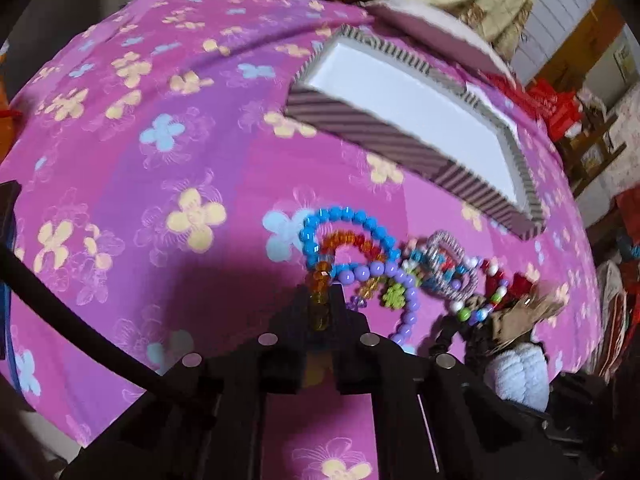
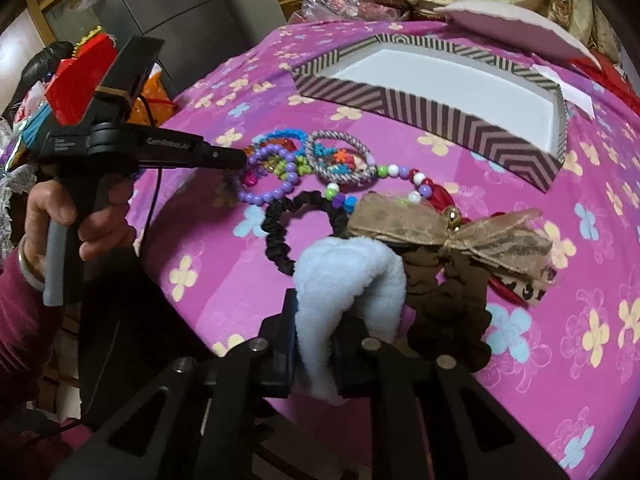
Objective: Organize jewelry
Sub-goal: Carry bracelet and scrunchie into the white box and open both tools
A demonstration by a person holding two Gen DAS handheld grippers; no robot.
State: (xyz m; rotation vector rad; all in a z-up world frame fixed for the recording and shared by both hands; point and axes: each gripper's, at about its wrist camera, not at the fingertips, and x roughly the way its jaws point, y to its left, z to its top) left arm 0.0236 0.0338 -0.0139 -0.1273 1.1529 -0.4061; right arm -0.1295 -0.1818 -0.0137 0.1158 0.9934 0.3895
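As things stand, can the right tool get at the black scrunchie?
Probably not yet: the right tool is shut on the blue scrunchie, which also lies between it and the black scrunchie. Once that is dropped, the way looks free.

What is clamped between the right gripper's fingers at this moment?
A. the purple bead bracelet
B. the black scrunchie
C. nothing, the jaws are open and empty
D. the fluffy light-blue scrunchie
D. In the right wrist view the right gripper has its jaws closed on the fluffy light-blue scrunchie, while the black scrunchie and purple bead bracelet lie on the pink floral cloth.
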